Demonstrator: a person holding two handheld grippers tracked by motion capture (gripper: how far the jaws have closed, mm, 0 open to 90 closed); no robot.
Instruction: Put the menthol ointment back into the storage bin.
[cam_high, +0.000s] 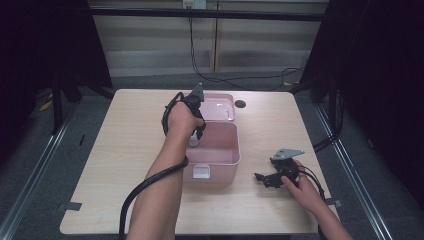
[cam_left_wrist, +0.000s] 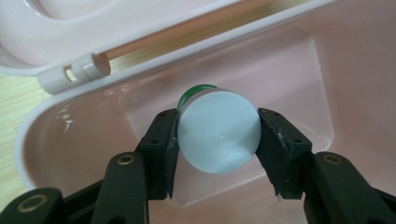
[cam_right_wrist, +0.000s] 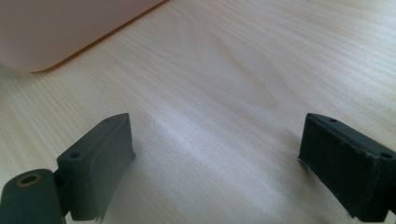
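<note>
Right now your left forearm runs up from the bottom of the high view toward the middle of the frame, wrist bent so the left gripper (cam_high: 194, 134) points down into the pink box (cam_high: 227, 156) at the centre of the table (cam_high: 130, 150). In the left gripper view, at mid-frame, its two black jaws are closed on a small bottle (cam_left_wrist: 218, 131) with a white cap and a green band behind it, one pad pressing each side of the cap. The bottle hangs inside the box, above the floor; whether it touches the bottom can't be told. The open lid (cam_left_wrist: 93, 23) lies across the upper left of that view. Your right hand (cam_high: 305, 192) rests low on the table at the lower right of the high view, holding the right gripper (cam_high: 261, 177) level and pointed left toward the box. Its jaws stand wide apart with nothing between them, just bare wood.
</note>
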